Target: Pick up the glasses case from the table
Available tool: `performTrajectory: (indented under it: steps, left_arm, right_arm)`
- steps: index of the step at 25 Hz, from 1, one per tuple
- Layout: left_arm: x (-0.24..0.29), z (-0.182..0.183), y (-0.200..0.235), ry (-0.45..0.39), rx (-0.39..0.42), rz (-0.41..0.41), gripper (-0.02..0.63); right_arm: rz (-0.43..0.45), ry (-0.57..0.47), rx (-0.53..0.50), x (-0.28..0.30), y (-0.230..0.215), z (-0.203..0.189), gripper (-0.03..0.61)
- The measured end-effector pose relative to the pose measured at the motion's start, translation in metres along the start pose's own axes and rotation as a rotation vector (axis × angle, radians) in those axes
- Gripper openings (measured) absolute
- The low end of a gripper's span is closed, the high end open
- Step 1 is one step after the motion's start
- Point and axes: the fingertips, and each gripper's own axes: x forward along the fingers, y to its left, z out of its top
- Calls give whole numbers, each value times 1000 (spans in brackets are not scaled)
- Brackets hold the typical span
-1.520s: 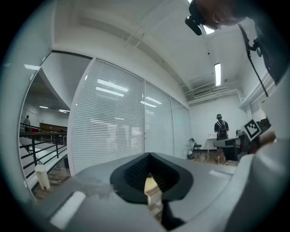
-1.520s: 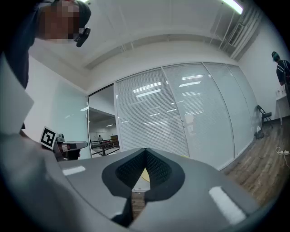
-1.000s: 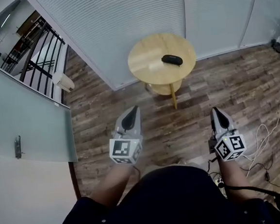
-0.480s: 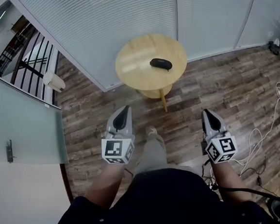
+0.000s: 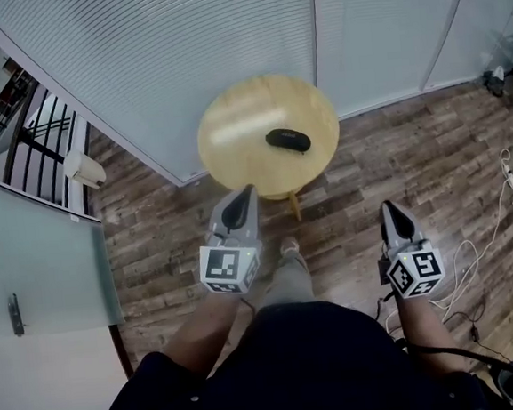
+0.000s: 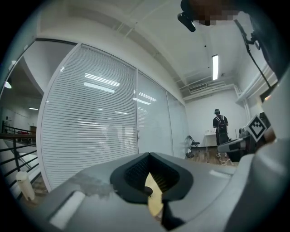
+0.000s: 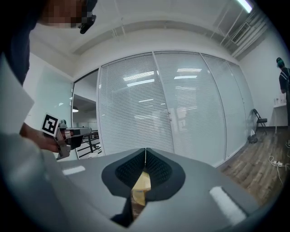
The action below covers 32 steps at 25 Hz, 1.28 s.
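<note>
In the head view a black glasses case (image 5: 287, 140) lies right of centre on a round wooden table (image 5: 232, 135). My left gripper (image 5: 242, 197) points at the table's near edge, just short of it, its jaws shut and empty. My right gripper (image 5: 390, 208) is held over the floor to the right of the table, also shut with nothing in it. In the left gripper view the jaws (image 6: 148, 156) meet at the tip, and a strip of the table (image 6: 154, 199) shows through them. The right gripper view shows its jaws (image 7: 145, 151) closed, with the table (image 7: 140, 183) behind.
A glass wall with blinds (image 5: 180, 46) curves behind the table. A black railing (image 5: 18, 131) is at the far left. White cables (image 5: 495, 223) trail over the wood floor at the right. A person (image 6: 221, 131) stands far off by a desk. My own foot (image 5: 288, 247) is near the table's leg.
The table and the case have drawn nearer and lower in the head view. Both grippers have moved forward towards the table, the left now at its near edge.
</note>
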Motion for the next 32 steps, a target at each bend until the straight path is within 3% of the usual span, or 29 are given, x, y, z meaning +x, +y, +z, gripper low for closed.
performTrajectory:
  steps: [8,12,16,23,32]
  left_arm:
    - [119,11,103,13,-14,-8,5]
    - [184,12,149,15,7,-40,5]
    - [232,4,178,14,-32,-38,5]
    - [265,-24,191,68,-100,3,5]
    - [290,-78,211,155,-161,147,5]
  right_arm:
    - [90,-20,-8,164,4,42,11]
    - [111,17,-3,251,7,44,11]
    - [140,51,-9,307,7,47,12]
    - [204,175,-13,355,-15,19,32]
    - [463,354,-61,424,-2,-49,91]
